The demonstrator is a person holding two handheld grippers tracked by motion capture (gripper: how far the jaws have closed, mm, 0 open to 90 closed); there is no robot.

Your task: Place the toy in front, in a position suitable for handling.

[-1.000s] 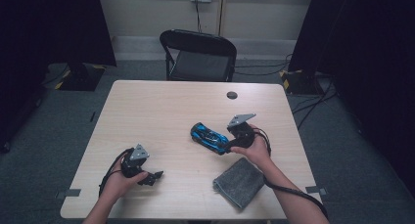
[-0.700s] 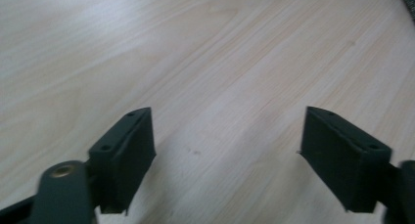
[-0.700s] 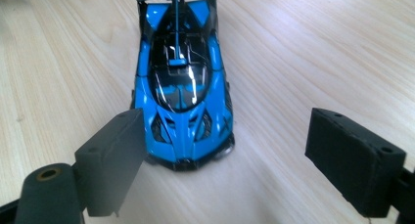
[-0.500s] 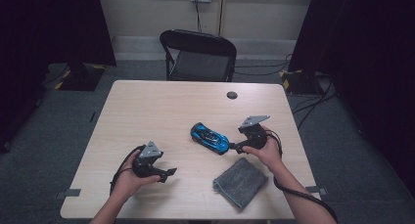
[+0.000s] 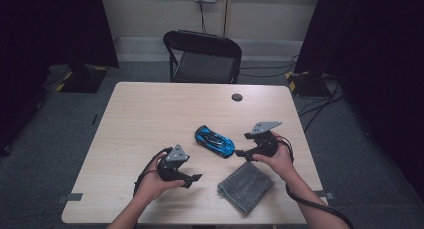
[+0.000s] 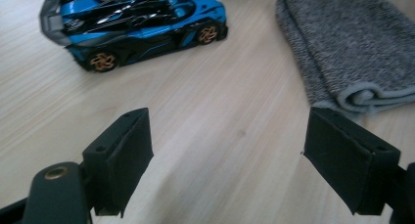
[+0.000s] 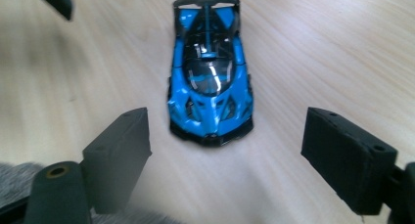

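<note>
Now the blue toy car point(image 5: 214, 141) is sitting just right of the middle of the high view, on the table point(image 5: 150, 114), with a grey cloth point(image 5: 245, 186) lying below it toward the lower right. Left tongs point(image 5: 194, 179) are hovering at lower centre, jaws parted with nothing between them after just closing a little. Right tongs point(image 5: 239, 153) are standing open just right of the car, its nose pointing between the jaws without touching them.
</note>
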